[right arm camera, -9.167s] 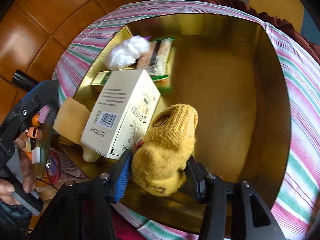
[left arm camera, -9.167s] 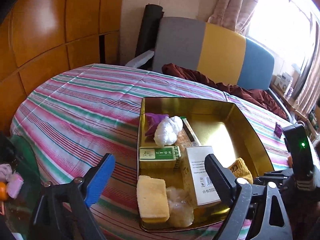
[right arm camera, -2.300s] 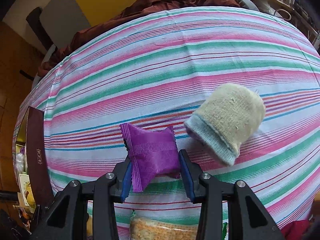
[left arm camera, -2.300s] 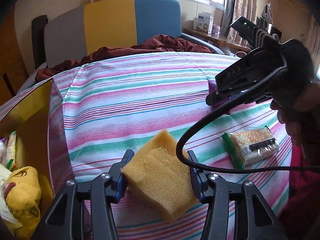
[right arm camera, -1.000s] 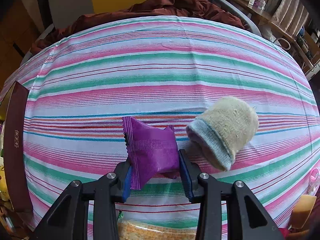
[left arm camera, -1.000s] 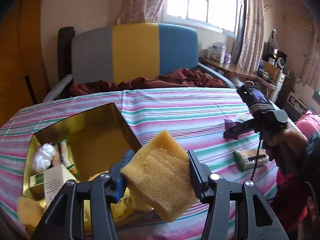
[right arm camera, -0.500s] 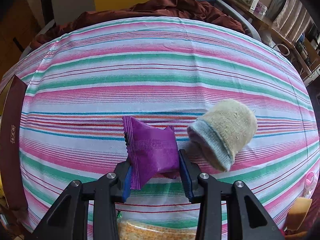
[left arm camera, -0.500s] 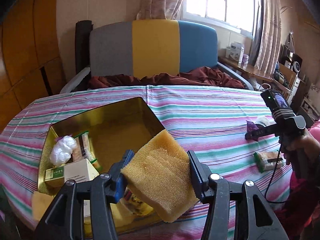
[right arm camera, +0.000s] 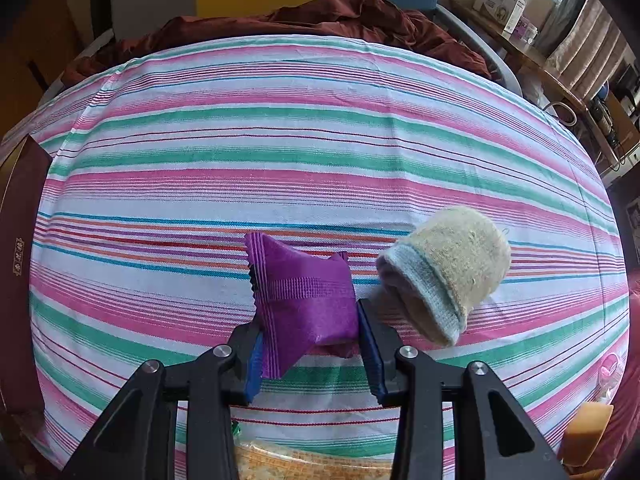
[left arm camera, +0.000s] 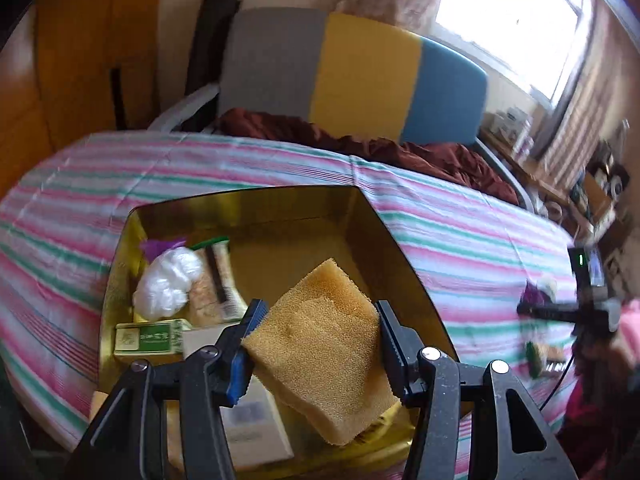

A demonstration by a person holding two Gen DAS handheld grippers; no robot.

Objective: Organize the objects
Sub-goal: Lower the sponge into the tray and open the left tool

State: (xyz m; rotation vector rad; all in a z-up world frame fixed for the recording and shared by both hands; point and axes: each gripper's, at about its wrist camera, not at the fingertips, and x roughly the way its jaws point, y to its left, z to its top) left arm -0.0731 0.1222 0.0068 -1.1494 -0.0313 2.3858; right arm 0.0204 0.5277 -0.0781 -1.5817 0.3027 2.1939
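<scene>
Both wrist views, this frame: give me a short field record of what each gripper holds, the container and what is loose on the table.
left gripper: shut on yellow foam sponge block, above the tin
right gripper: shut on purple foil sachet
container: gold metal tin, open, holding boxes and packets
loose on striped tablecloth: beige knitted sock with pale blue cuff
</scene>
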